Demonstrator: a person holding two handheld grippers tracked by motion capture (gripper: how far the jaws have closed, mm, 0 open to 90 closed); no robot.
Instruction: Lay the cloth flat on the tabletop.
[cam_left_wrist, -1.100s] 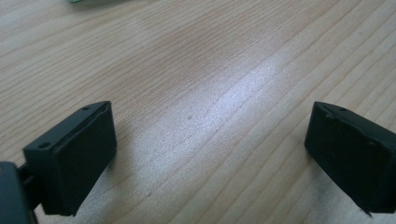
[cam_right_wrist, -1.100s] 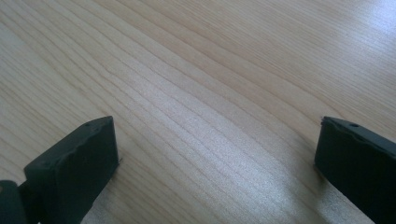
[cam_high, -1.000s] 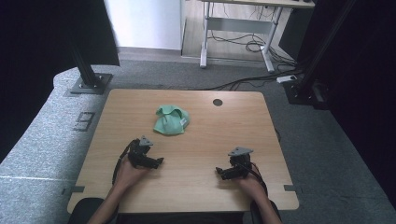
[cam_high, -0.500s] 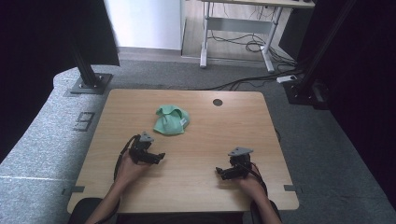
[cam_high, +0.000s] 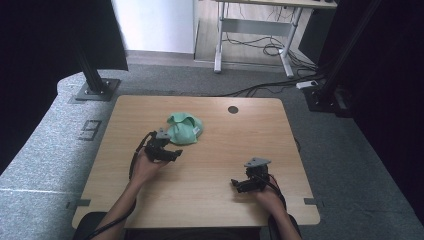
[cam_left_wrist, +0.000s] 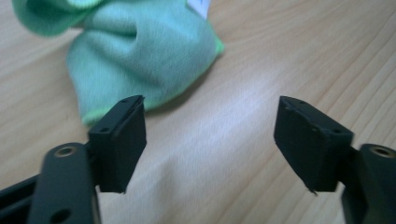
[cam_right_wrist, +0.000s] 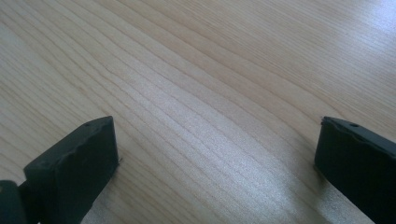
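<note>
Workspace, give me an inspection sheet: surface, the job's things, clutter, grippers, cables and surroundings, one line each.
Surface: light wooden table, with a round dark hole near the far edge.
Job's things: one crumpled green cloth lying left of centre toward the far side; a white tag shows on it in the left gripper view.
Clutter: nothing seen.
Grippers: left gripper open, jaws just short of the cloth, not touching it; right gripper open over bare wood at the near right.
Cables: a black cable trails from the left gripper along the forearm; floor cables lie under the far desk.
Surroundings: grey carpet, black frame posts, dark curtains.
</note>
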